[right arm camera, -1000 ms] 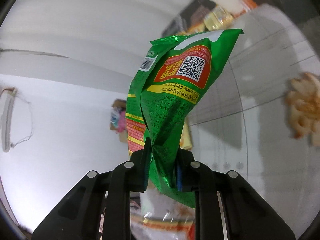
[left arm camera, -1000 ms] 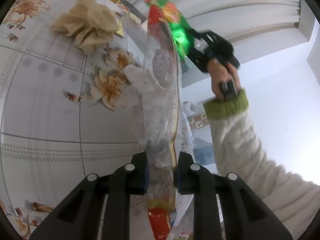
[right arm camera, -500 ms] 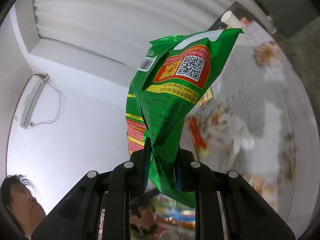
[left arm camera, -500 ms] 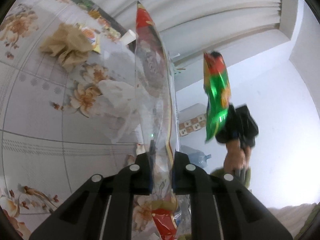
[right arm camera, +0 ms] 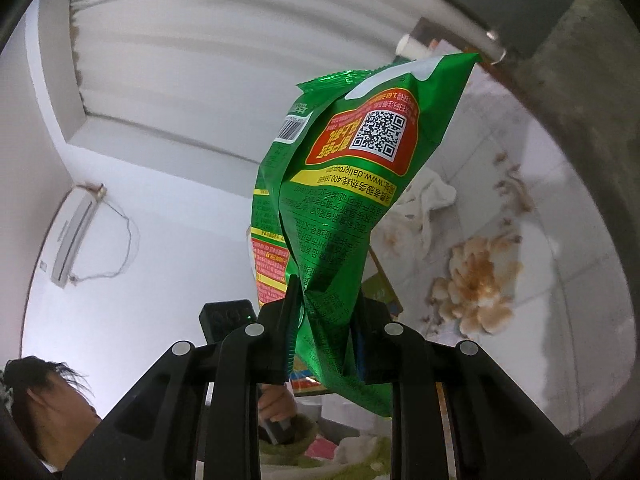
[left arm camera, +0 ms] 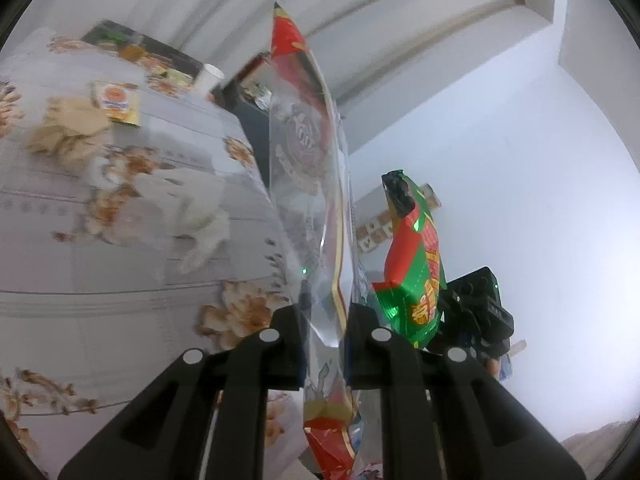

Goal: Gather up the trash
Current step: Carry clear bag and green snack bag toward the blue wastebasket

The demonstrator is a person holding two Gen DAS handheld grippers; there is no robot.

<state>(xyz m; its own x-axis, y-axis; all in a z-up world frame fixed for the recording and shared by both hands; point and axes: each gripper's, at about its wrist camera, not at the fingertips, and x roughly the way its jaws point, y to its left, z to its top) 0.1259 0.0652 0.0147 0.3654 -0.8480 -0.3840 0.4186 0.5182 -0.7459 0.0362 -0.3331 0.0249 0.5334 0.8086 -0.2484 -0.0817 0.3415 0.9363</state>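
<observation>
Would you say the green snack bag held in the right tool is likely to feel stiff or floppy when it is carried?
Probably floppy: the green snack bag is creased and twisted where the right tool pinches it. Likely light too, as it stands up above the tool unsupported. Its glossy film may be slippery.

My left wrist camera looks out along its gripper (left arm camera: 323, 344), close over the table (left arm camera: 120, 288), tilted toward the ceiling. The right one looks past my gripper (right arm camera: 322, 336) likewise; both share the table and white tissue (left arm camera: 196, 216).
</observation>
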